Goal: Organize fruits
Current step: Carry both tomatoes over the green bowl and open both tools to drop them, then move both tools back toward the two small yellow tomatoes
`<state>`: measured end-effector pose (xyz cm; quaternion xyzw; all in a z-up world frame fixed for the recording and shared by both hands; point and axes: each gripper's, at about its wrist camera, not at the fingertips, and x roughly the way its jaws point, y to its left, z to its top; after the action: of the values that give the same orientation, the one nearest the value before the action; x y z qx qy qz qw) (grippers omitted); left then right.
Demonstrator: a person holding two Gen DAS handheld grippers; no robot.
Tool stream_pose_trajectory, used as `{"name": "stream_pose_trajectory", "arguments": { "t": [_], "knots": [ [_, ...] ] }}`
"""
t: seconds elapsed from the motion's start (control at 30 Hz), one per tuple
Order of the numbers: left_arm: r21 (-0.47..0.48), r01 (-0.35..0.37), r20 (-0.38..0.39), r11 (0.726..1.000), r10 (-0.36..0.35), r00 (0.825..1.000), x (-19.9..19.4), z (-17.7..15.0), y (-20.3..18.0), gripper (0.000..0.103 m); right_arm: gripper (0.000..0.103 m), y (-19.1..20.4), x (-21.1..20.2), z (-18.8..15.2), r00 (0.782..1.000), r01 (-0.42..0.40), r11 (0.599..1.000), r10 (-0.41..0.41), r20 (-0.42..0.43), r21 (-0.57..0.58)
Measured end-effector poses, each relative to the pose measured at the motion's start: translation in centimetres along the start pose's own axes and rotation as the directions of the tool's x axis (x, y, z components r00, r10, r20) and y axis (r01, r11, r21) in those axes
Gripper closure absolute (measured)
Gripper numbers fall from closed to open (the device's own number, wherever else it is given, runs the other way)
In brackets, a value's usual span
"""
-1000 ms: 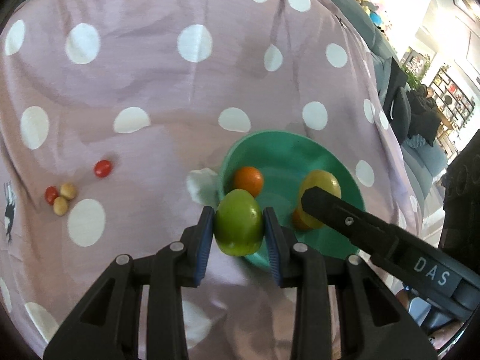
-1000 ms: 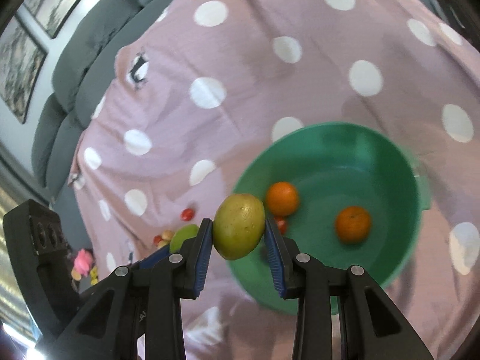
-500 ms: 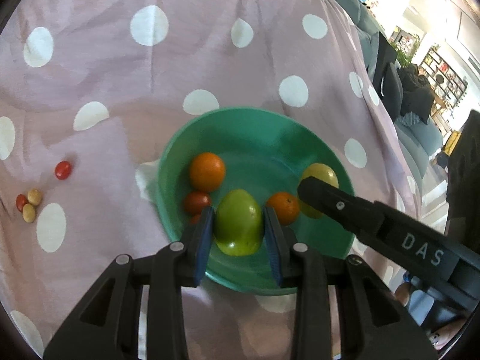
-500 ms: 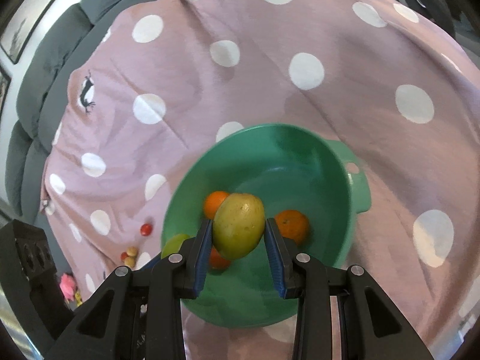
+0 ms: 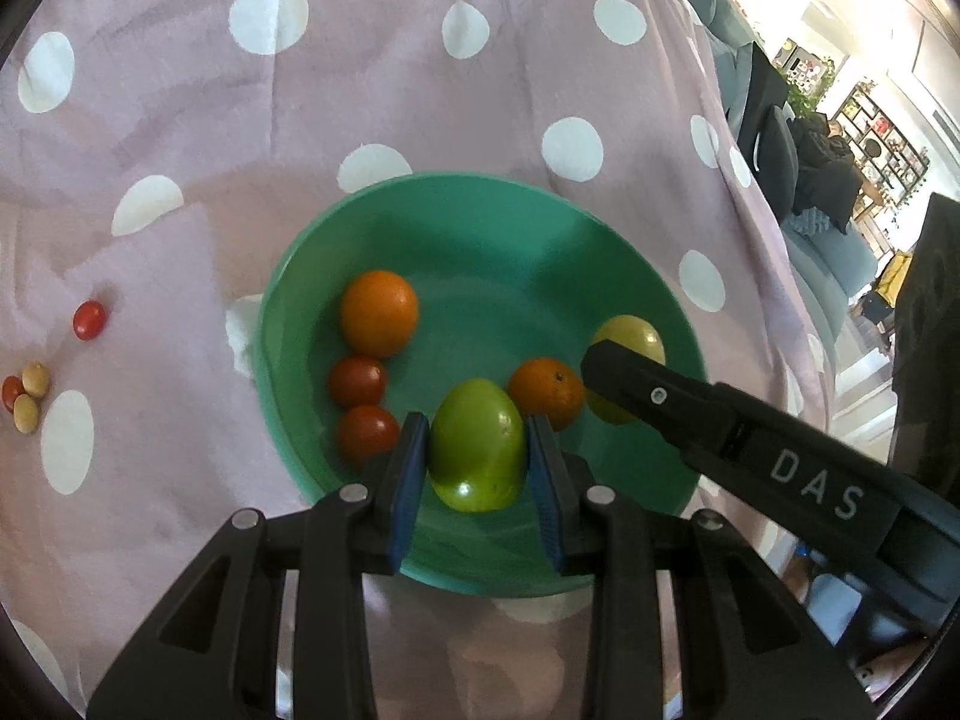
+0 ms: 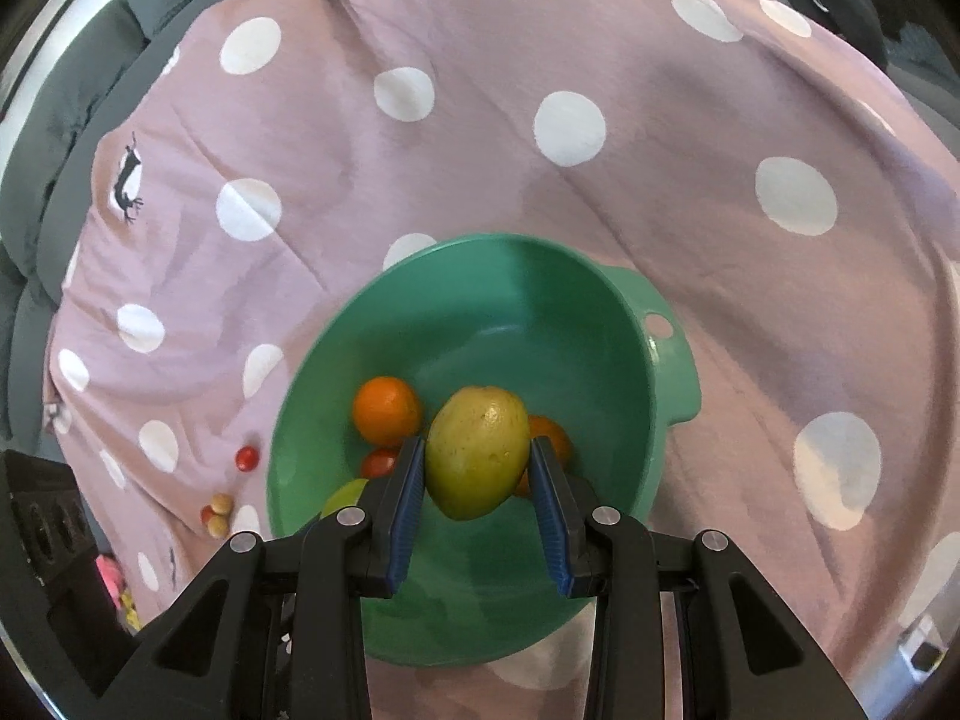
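Left gripper [image 5: 477, 450] clamped on a green fruit [image 5: 475, 445], right gripper [image 6: 477, 468] clamped on a yellow-green fruit [image 6: 478, 451]; both held over the green bowl [image 5: 480, 222]. In the bowl: two oranges [image 5: 379, 312], two tomatoes [image 5: 357, 381]. Outside it, on the polka-dot cloth [image 5: 360, 90]: one cherry tomato [image 5: 89, 319], a small fruit cluster [image 5: 24, 399] further out.

place: home living room | cues: grey sofa [image 6: 78, 60], shelves [image 5: 882, 138], polka-dot cloth [image 6: 540, 180]
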<state>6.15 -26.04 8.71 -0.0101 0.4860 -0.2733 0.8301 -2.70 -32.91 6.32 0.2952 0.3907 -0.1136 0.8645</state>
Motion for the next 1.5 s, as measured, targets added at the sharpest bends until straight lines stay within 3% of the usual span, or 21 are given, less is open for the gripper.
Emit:
{"name": "stream_pose_trajectory", "arguments": {
  "t": [0.43, 0.77, 0.93, 1.17, 1.23, 1.37, 1.5],
  "knots": [
    [-0.023, 0.025, 0.003, 0.999, -0.024, 1.0, -0.1, -0.4, -0.1, 0.071, 0.066, 0.0, 0.3, -0.1, 1.0, 0.017, 1.0, -0.018, -0.015, -0.002],
    [-0.06, 0.068, 0.056, 0.996, -0.065, 0.996, -3.5, -1.1, 1.0, 0.049, 0.058, 1.0, -0.6, -0.3, 1.0, -0.014, 0.999, 0.015, 0.021, -0.031],
    [-0.083, -0.003, 0.13, 0.997, 0.014, 0.991, -6.1, -2.3, 3.0, 0.032, 0.048, 3.4, -0.7, -0.7, 0.999, -0.008, 0.995, 0.012, 0.04, -0.102],
    [-0.164, -0.067, 0.154, 0.984, 0.093, 0.984, -8.9, -4.1, 8.1, 0.028, 0.048, 7.3, 0.4, -1.9, 0.999, -0.033, 0.974, 0.037, 0.015, -0.222],
    [-0.206, -0.114, 0.162, 0.972, 0.148, 0.976, -9.7, -5.0, 10.2, 0.028, 0.048, 8.4, 0.7, -2.4, 0.999, -0.034, 0.967, 0.037, 0.006, -0.251],
    [-0.262, -0.152, 0.133, 0.953, 0.191, 0.973, -10.6, -5.6, 13.5, 0.028, 0.047, 10.2, 1.2, -3.2, 0.999, -0.036, 0.953, 0.039, 0.002, -0.3],
    [-0.247, -0.247, 0.132, 0.937, 0.285, 0.95, -11.8, -5.5, 15.2, 0.028, 0.047, 12.3, 2.0, -4.5, 0.996, -0.085, 0.932, 0.082, -0.021, -0.352]
  ]
}}
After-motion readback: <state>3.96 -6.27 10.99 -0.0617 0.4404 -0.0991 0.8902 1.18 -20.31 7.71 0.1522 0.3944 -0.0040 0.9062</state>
